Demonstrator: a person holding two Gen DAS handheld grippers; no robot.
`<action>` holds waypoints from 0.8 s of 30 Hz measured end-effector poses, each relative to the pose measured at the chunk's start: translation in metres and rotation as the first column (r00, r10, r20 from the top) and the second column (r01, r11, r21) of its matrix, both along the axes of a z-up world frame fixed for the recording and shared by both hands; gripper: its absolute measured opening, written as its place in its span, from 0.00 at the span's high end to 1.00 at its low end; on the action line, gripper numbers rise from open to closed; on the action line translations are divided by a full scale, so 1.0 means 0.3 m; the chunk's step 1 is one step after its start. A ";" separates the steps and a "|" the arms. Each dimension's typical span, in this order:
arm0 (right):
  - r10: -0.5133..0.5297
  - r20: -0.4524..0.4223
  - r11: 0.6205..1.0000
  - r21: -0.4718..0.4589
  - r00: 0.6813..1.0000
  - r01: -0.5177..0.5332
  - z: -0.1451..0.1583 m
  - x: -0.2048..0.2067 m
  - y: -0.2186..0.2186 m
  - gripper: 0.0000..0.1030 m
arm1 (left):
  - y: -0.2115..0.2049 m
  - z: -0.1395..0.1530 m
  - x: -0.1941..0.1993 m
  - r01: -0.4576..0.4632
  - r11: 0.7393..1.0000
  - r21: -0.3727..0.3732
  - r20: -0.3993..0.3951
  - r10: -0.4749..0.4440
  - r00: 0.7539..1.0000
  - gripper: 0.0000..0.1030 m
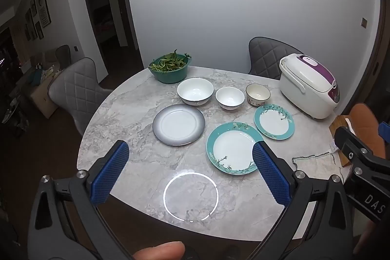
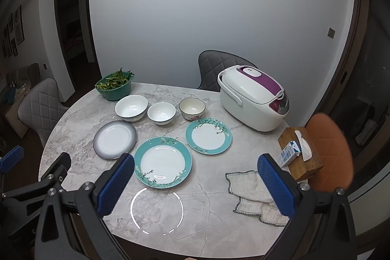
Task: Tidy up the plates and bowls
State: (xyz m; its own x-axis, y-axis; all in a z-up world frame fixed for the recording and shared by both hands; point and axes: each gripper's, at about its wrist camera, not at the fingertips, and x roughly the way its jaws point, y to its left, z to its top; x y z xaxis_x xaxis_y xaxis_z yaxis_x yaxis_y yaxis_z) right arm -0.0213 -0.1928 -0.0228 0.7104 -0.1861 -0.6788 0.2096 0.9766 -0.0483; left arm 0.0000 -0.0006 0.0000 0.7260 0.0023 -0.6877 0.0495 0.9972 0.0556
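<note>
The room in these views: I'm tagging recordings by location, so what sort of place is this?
Most likely a home dining area. A round marble-look table has padded chairs around it, a rice cooker stands on it, and a green basin of leafy vegetables sits by the plates and bowls.

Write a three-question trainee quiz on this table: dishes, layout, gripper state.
1. How many empty bowls stand in the row behind the plates?
2. True or false: the grey-rimmed plate lies on the large teal plate.
3. Which sits nearest the rice cooker: A white large bowl, B floral bowl, C green basin?

Key: 1. Three. 2. False; they lie apart. 3. B.

Both the left hand-held gripper and right hand-held gripper are open and empty.
</note>
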 end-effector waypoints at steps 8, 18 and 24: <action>0.002 -0.011 1.000 0.008 1.000 -0.002 0.002 -0.004 -0.007 0.00 | -0.006 0.003 -0.004 0.003 1.000 -0.007 0.002 -0.003 1.000 0.00; 0.000 -0.007 1.000 0.009 1.000 0.001 0.002 -0.007 -0.006 0.00 | 0.004 0.002 -0.010 0.003 1.000 -0.001 0.001 -0.003 1.000 0.00; -0.001 -0.006 1.000 0.008 1.000 0.001 0.001 -0.008 -0.005 0.00 | 0.005 0.002 -0.009 0.004 1.000 -0.002 0.001 -0.004 1.000 0.00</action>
